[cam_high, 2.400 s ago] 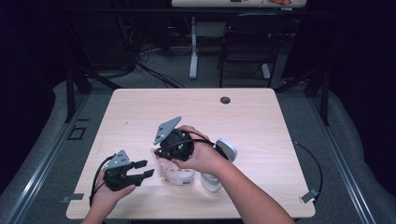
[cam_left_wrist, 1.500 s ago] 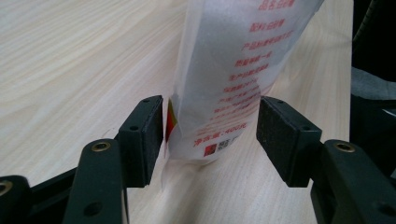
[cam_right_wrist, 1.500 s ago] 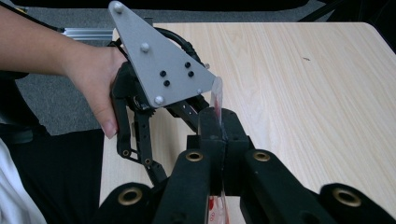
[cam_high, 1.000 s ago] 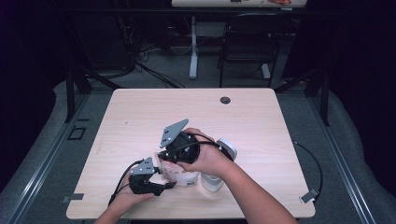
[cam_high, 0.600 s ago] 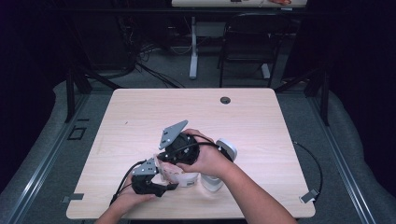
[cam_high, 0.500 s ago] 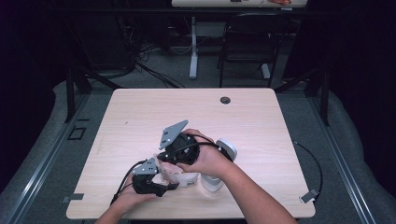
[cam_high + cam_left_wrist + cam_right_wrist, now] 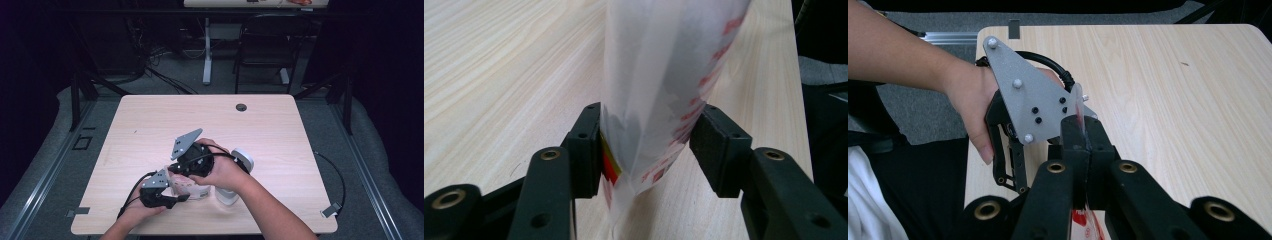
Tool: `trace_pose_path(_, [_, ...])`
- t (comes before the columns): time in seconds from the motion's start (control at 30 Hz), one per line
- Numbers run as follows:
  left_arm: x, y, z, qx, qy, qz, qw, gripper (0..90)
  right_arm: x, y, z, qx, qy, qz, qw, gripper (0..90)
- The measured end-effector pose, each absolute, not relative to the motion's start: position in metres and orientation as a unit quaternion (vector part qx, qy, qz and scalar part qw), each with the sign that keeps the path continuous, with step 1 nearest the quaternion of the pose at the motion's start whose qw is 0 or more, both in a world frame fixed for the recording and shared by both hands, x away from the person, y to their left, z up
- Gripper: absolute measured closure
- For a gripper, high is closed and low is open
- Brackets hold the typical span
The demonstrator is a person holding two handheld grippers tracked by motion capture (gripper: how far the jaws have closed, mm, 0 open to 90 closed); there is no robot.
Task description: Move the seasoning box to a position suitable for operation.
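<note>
Both forearms in from the near edge of the table (image 7: 310, 130), hands close together over its front middle; right hand (image 7: 222, 170) wrapped round the right gripper (image 7: 1082, 131), wrist bent inward, grey plate tilted up toward the far side; that gripper's jaws pressed flat together on the top edge of a thin clear plastic bag (image 7: 664, 80) with red print. Left hand (image 7: 142, 210) lower and nearer, palm under the left gripper (image 7: 646, 145), which points level toward the bag from the side. Left jaws set apart with the bag's lower part between them, just been closing; left pad against the film, right pad seemingly a sliver clear of it, though hard to tell so close. Bag hanging upright between the two grippers, just above the wood. White bottle-like object (image 7: 235, 175) lying just beyond the right hand.
</note>
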State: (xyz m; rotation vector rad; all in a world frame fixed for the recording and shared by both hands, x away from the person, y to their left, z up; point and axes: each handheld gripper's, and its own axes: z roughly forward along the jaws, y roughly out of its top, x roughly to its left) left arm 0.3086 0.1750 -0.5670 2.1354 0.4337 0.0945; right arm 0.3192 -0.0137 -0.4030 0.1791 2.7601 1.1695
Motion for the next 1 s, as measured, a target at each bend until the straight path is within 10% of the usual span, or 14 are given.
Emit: trace_pose_path(1.0, [0.293, 0.181, -0.526, 0.89, 0.18, 0.054, 0.415, 57.7, 0.31, -0.03, -0.383, 0.059, 0.9, 0.424, 0.079, 90.0])
